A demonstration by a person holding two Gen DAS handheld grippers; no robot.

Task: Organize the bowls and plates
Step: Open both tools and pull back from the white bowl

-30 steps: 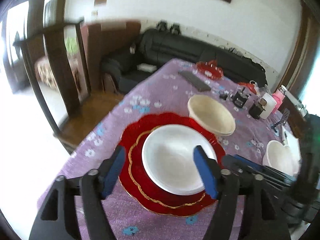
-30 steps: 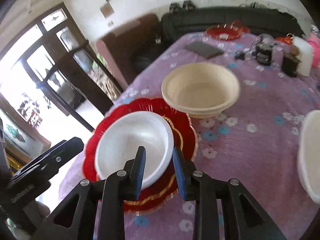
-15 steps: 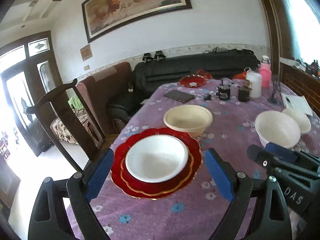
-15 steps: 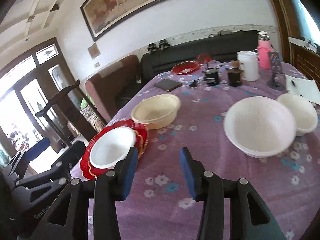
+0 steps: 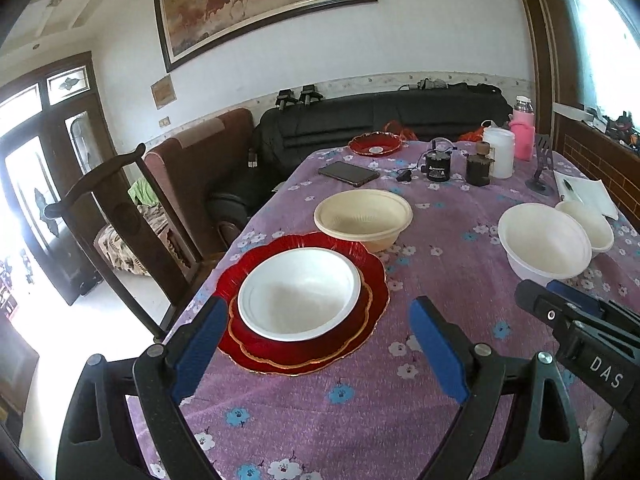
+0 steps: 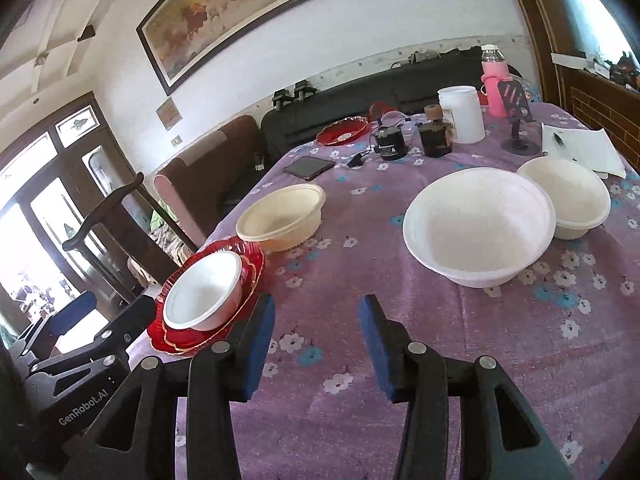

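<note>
A white bowl (image 5: 300, 294) sits on stacked red scalloped plates (image 5: 374, 280) near the table's left front edge; it also shows in the right wrist view (image 6: 204, 290) on the red plates (image 6: 252, 276). A cream bowl (image 5: 363, 218) (image 6: 280, 216) stands just behind. A large white bowl (image 5: 544, 244) (image 6: 478, 226) and a smaller cream bowl (image 5: 592, 226) (image 6: 568, 196) stand at the right. My left gripper (image 5: 316, 354) is open and empty, above the table in front of the red plates. My right gripper (image 6: 316, 344) is open and empty over bare cloth.
The purple flowered tablecloth (image 6: 400, 320) covers the table. At the far end stand a phone (image 5: 349, 173), a small red dish (image 5: 374, 144), dark jars (image 5: 478, 164), a white jug (image 5: 498, 152), a pink bottle (image 5: 523, 134) and papers (image 5: 588, 194). A wooden chair (image 5: 120, 216) stands at the left edge.
Both grippers have pulled back and up from the white bowl on the red plates. The right gripper's jaws have opened wider and it has swung right, over bare cloth.
</note>
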